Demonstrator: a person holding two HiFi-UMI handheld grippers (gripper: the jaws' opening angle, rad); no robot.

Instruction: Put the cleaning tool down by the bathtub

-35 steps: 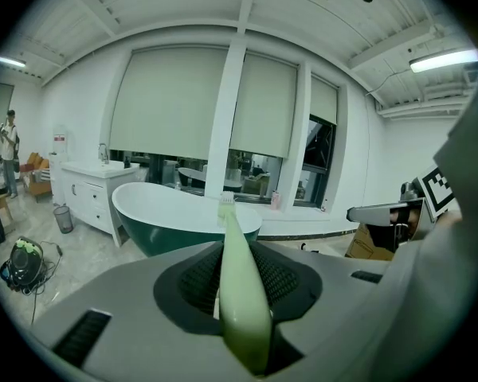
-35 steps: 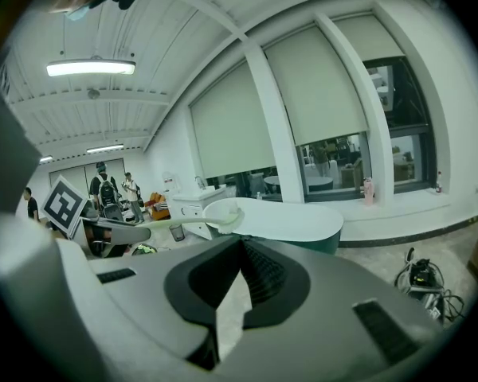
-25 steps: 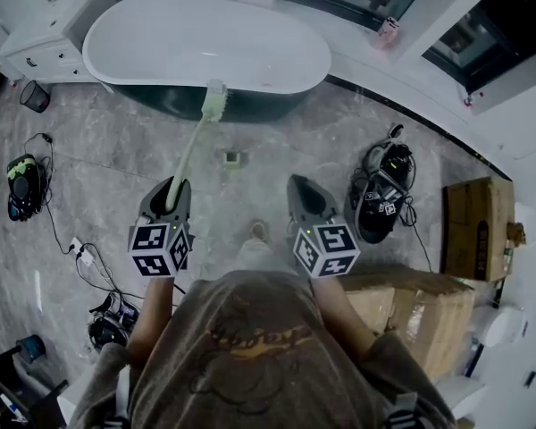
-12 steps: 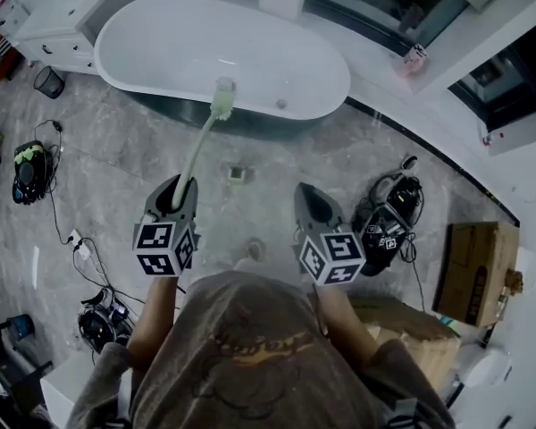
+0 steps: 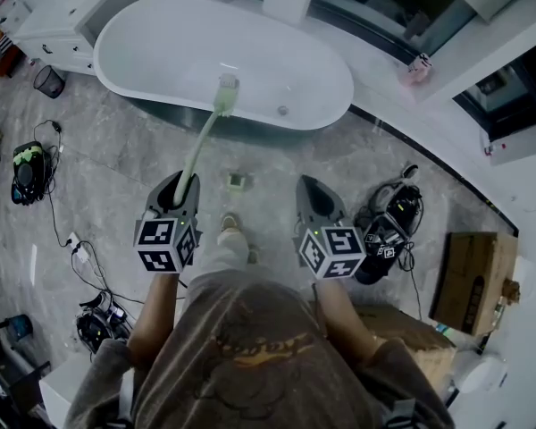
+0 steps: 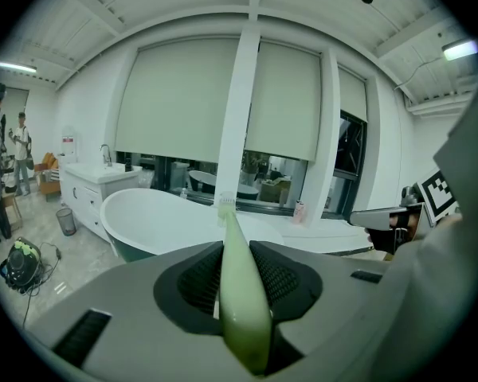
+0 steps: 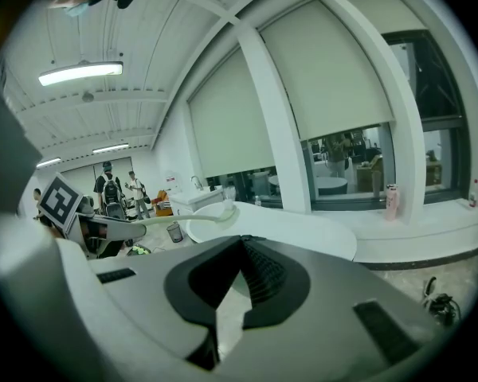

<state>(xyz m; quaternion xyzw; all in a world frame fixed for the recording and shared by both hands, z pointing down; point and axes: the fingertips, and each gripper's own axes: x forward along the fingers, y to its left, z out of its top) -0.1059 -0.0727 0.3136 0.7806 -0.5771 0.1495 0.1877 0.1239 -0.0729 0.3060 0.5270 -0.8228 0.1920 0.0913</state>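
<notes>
Cleaning tool [image 5: 199, 150], a pale-green long-handled brush, is sitting in the left gripper [image 5: 180, 186]. The two ribbed pads are pressing on the butt end of the handle from either side. The handle is running straight out along the line of the jaws, away from the person and upward in the head view. The bristle head [image 5: 225, 92] is hanging at the far end, off the floor, showing over the near rim of the bathtub [image 5: 277, 56]. Whether the head is touching the rim cannot be told.

Right gripper [image 5: 310, 189] is hovering level with the left one, well apart from the tool. Its jaw tips are meeting and nothing is lying between them. In the right gripper view the green handle is crossing the scene off to that gripper's left.

The person's foot [image 5: 230, 224] is stepping between the two grippers on the grey marble floor [image 5: 116, 172]. A small square floor drain [image 5: 238, 181] is lying just ahead of it. Out beyond the white oval tub, a pink bottle [image 5: 418, 68] is standing on the window ledge. A counter [image 5: 49, 29] with a waste bin [image 5: 49, 80] beside it is standing off the tub's left end. A black bag [image 5: 386, 231] with cables is lying on the floor to the right, and a cardboard box [image 5: 469, 280] farther right.
</notes>
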